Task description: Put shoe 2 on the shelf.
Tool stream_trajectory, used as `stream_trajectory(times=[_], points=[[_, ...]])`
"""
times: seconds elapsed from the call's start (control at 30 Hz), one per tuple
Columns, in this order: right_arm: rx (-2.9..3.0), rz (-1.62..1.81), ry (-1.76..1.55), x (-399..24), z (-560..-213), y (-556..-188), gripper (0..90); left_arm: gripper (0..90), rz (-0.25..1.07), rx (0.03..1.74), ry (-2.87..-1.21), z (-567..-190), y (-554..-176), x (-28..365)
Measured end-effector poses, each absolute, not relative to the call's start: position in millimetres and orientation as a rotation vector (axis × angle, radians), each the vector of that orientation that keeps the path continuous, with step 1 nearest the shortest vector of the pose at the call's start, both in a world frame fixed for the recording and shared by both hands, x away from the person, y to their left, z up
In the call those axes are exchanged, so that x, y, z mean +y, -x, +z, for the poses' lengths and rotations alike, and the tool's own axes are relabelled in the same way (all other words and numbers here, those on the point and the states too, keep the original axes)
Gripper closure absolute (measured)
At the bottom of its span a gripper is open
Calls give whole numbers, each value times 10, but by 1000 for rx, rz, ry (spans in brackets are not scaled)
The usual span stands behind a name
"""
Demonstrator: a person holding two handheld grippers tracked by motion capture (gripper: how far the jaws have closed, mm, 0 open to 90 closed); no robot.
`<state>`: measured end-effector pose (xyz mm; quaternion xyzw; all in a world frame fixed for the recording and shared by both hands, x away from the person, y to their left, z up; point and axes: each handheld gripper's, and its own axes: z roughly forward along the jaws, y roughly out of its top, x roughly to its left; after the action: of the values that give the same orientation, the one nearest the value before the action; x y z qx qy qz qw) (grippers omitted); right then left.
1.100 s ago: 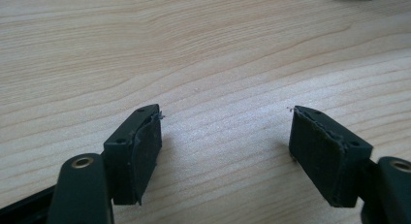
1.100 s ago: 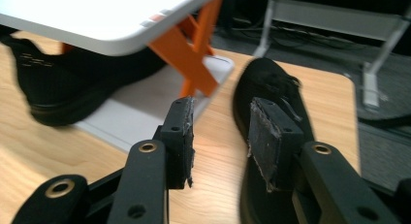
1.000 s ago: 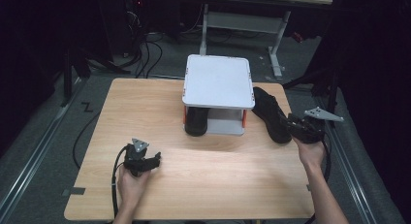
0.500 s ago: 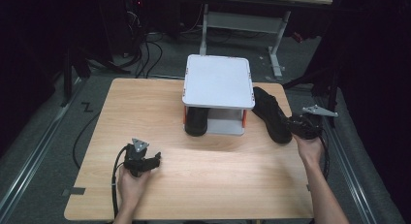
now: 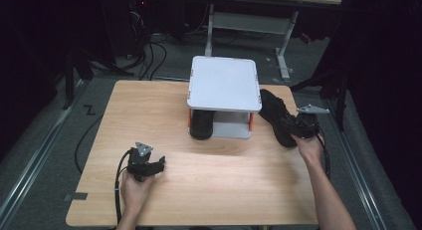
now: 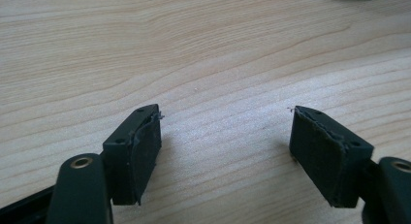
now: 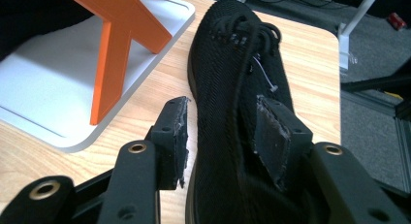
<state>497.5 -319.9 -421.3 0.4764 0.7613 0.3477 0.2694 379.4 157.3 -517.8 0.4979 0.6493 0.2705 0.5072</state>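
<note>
Straddling the heel end of a black knit lace-up shoe (image 7: pixel 242 103), the right gripper (image 7: pixel 225 136) had one jaw inside the shoe's opening and the other against its outer side, near the table's (image 5: pixel 149 105) right edge. That shoe lay just beside a white two-tier stand (image 5: pixel 224 83) with orange supports, under which a second black shoe (image 5: pixel 201 124) sat. The left gripper (image 6: pixel 225 146) rested near the front-left of the tabletop, its jaws spread wide over bare wood.

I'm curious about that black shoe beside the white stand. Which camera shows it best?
The right gripper view: the black shoe is close, with laces and knit visible between that gripper's jaws. The high view shows the whole shoe, small and dark.
</note>
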Motion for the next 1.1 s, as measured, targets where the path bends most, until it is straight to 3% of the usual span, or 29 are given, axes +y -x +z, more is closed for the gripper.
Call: stream_trajectory(times=[0.73, 0.9, 1.1], points=[[2229, 821, -1269, -3153, -4441, -5251, 671, 276, 653, 1567, -1203, -5177, -3814, 1561], [2241, 867, -1297, -3203, -4444, -5265, 773, 276, 653, 1567, -1202, -5177, -3813, 1559], [2247, 949, -1334, -3265, -4460, -5284, 815, 276, 653, 1567, -1202, -5177, -3813, 1560]])
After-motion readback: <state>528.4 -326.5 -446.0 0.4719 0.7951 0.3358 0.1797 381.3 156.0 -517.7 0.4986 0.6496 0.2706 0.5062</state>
